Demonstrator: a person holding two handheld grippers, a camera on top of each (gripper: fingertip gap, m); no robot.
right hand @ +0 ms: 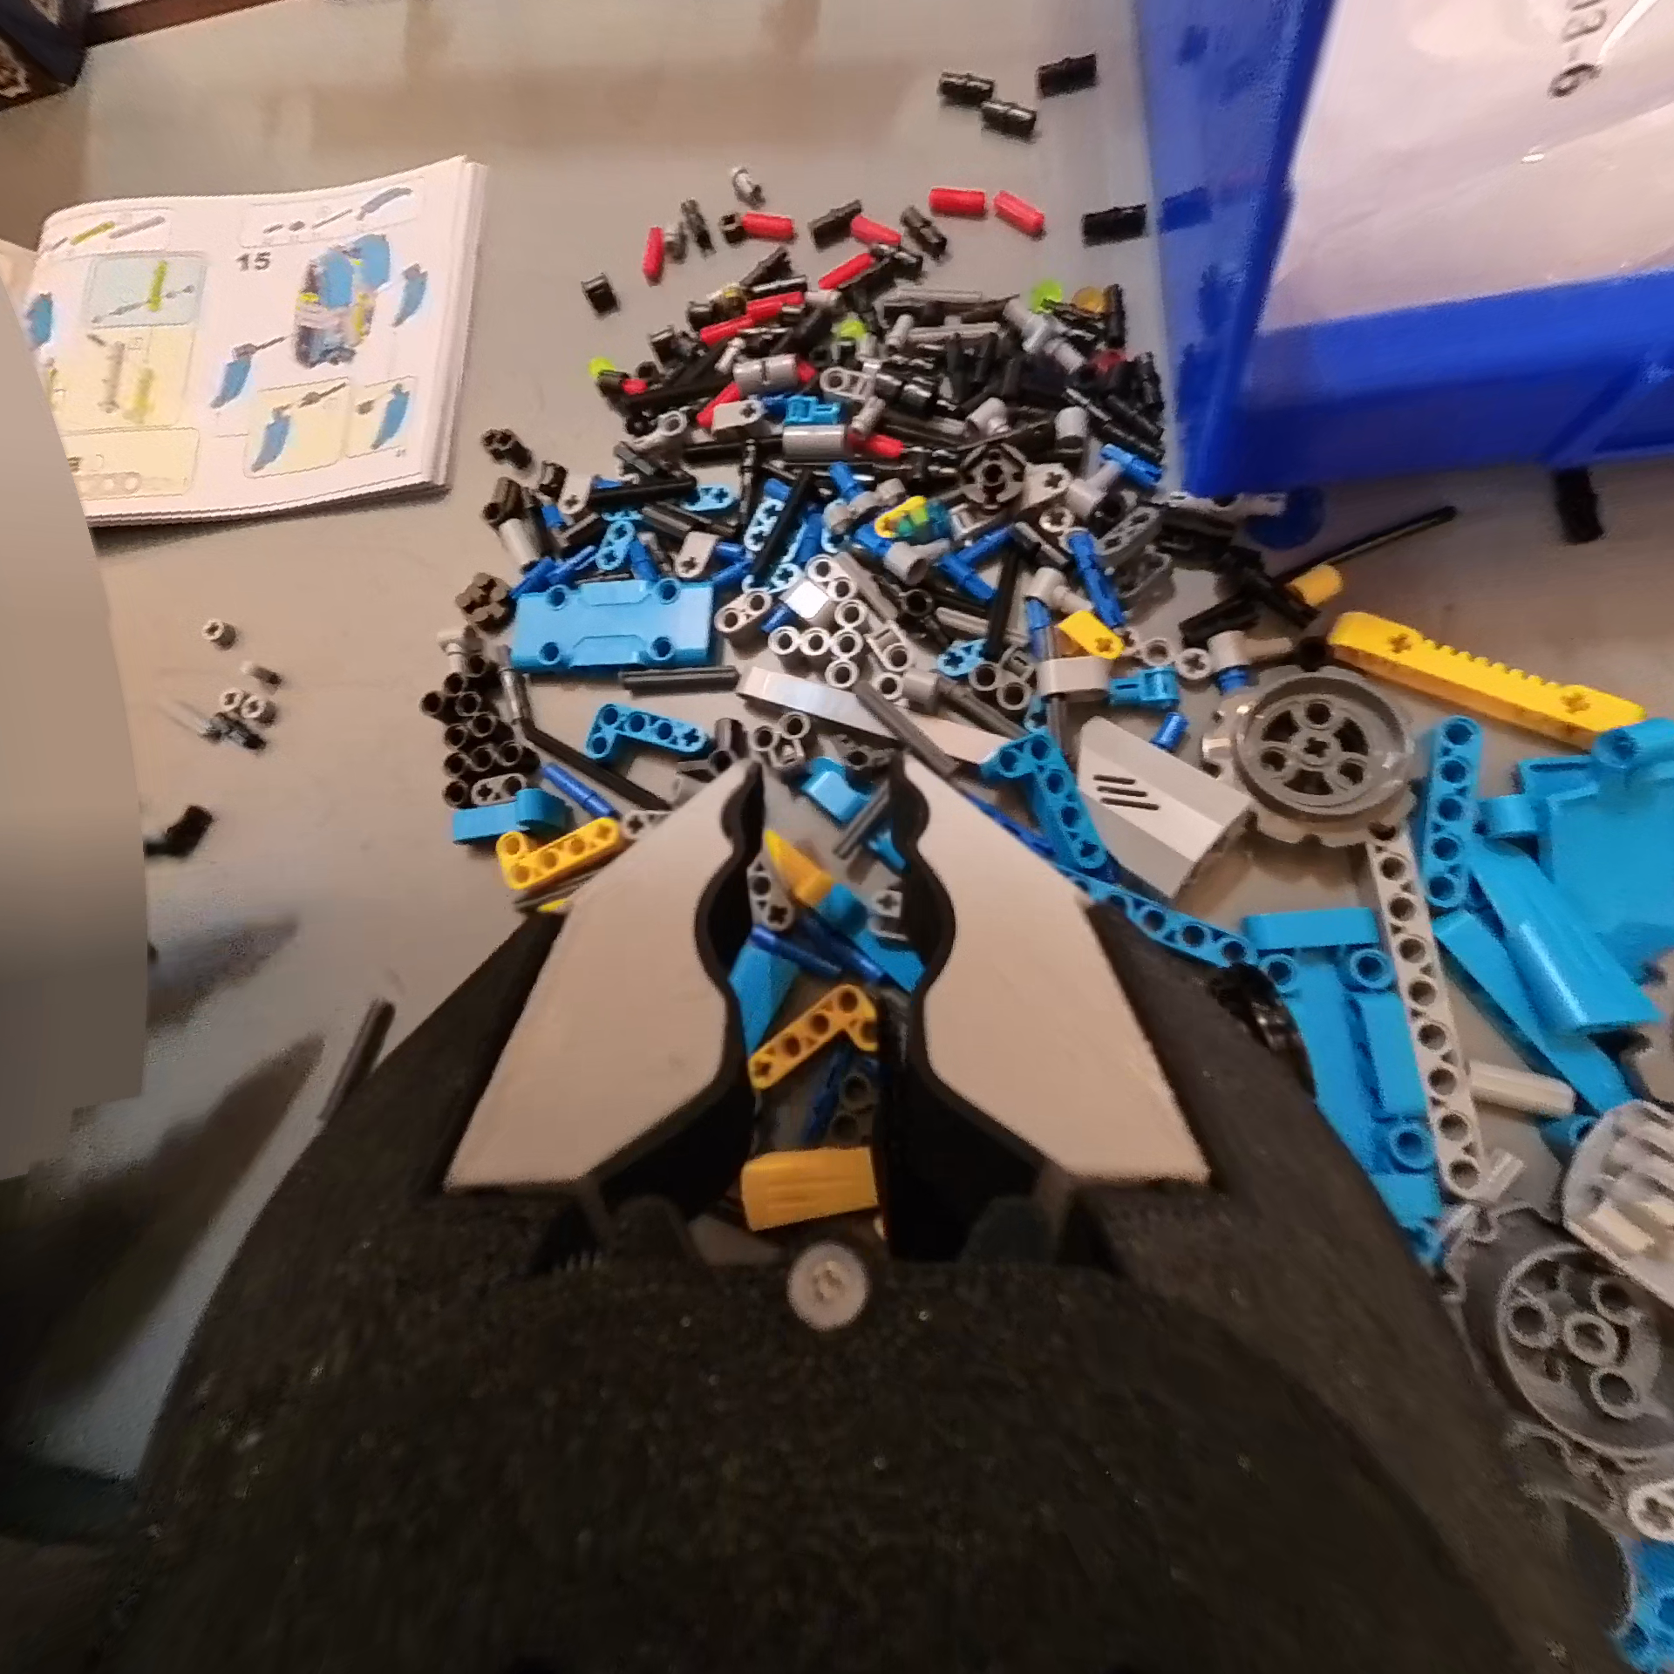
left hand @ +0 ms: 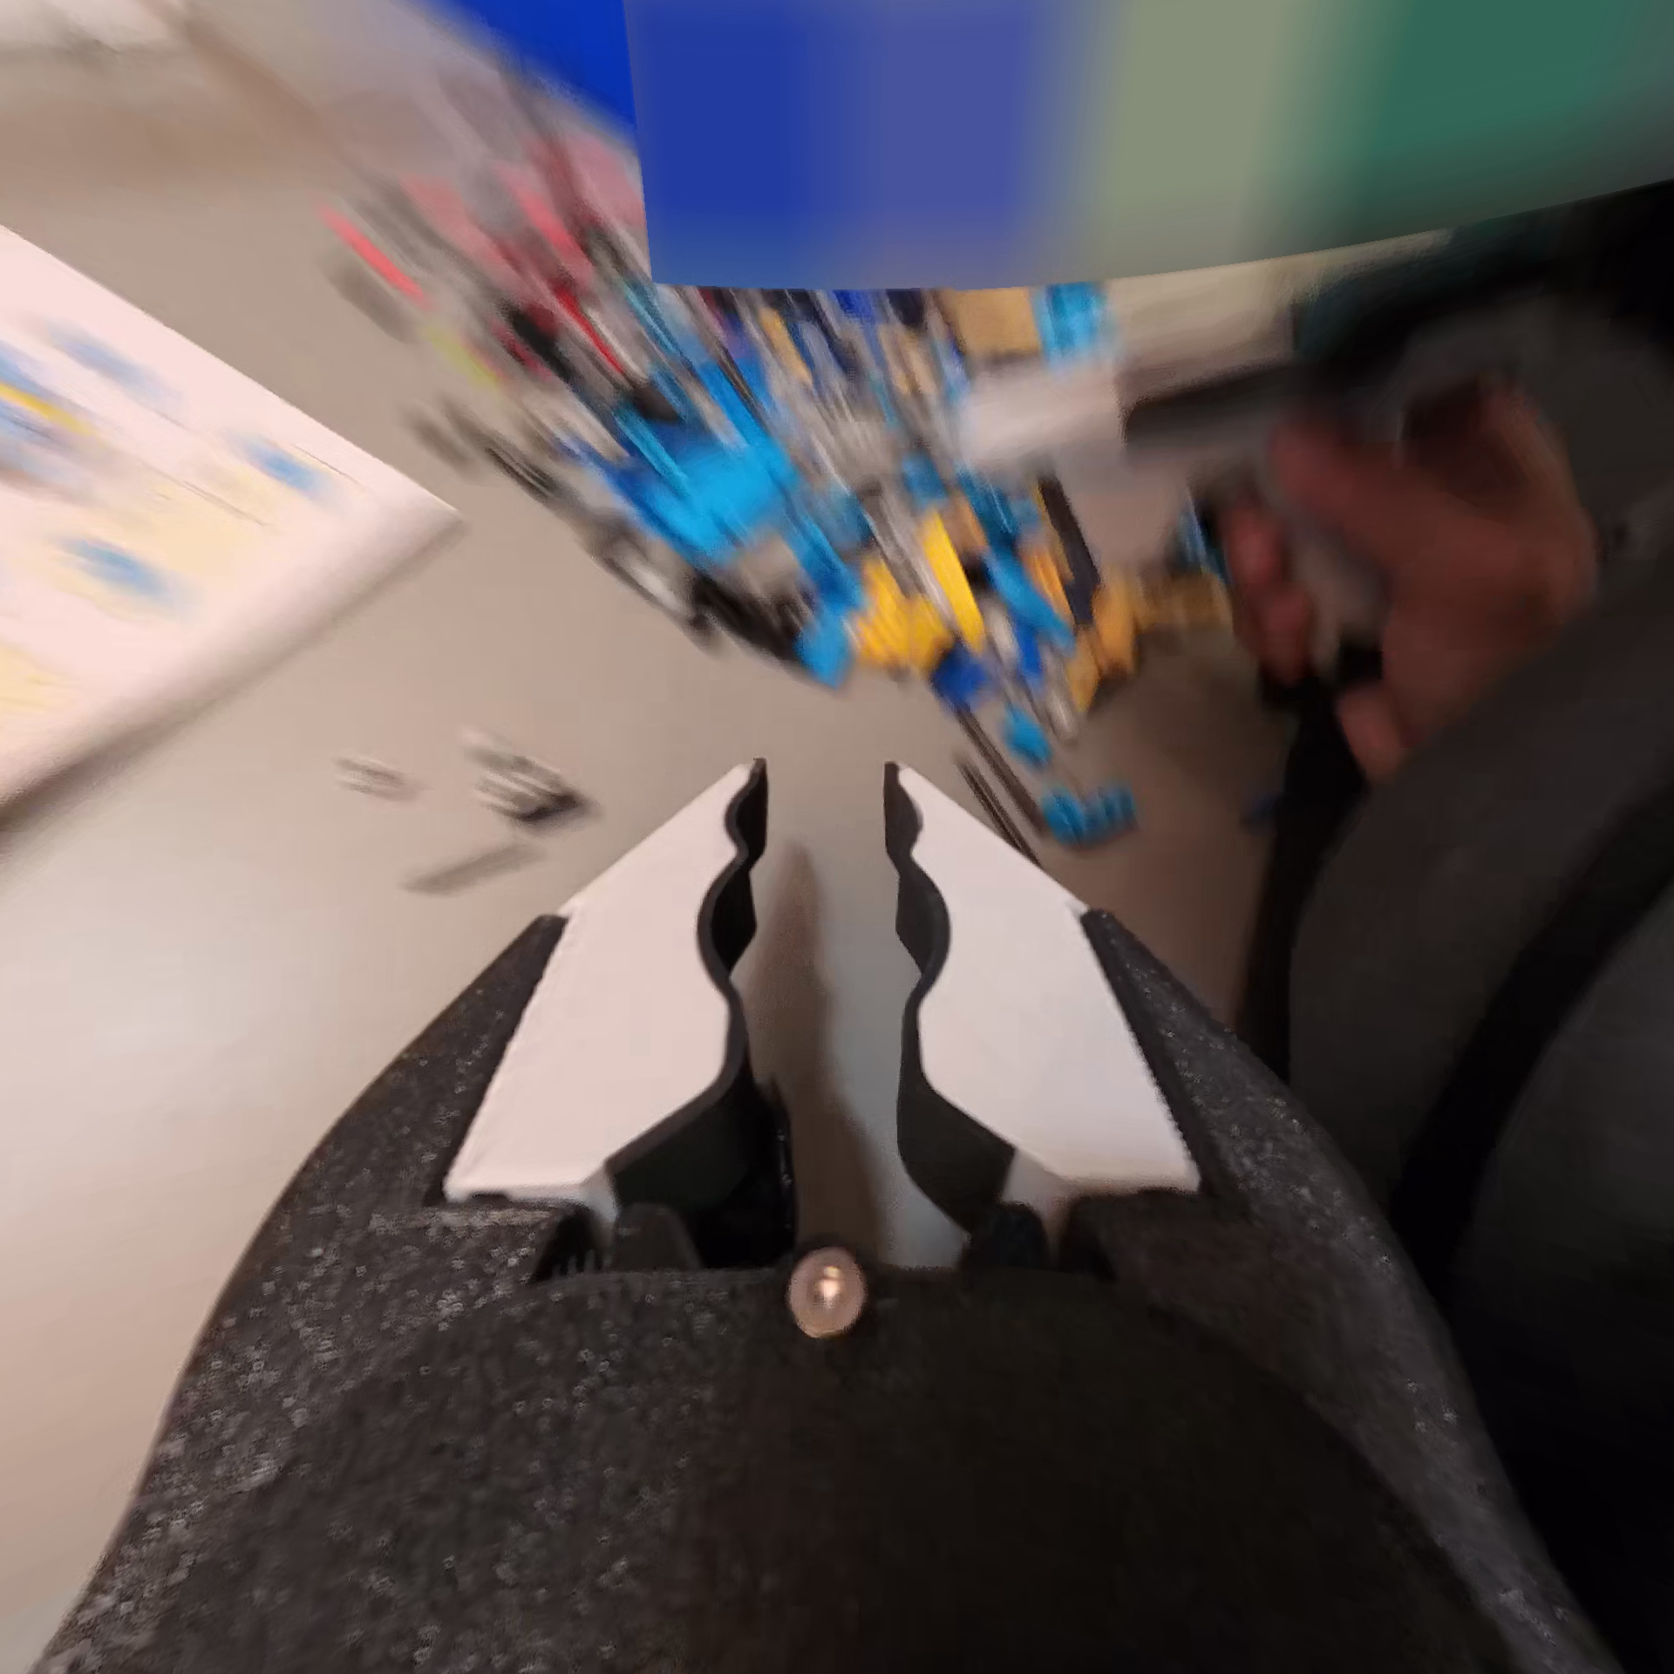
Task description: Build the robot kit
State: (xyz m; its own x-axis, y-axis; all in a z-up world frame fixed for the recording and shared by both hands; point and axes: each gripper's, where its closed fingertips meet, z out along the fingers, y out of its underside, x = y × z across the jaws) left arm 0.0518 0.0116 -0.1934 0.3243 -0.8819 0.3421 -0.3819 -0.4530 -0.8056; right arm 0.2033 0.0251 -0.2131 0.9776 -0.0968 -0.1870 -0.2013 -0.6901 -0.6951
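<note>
Bare grey table (right hand: 344,634) is seen left of the heap of plastic building pieces (right hand: 906,543); a blue bin (right hand: 1223,272) bounds it far right, an instruction booklet (right hand: 263,344) far left. The right gripper (right hand: 824,779) is held narrowly parted, empty, over the heap's near edge. The left gripper (left hand: 824,770), likewise parted and empty, is held above bare table; its view is blurred.
</note>
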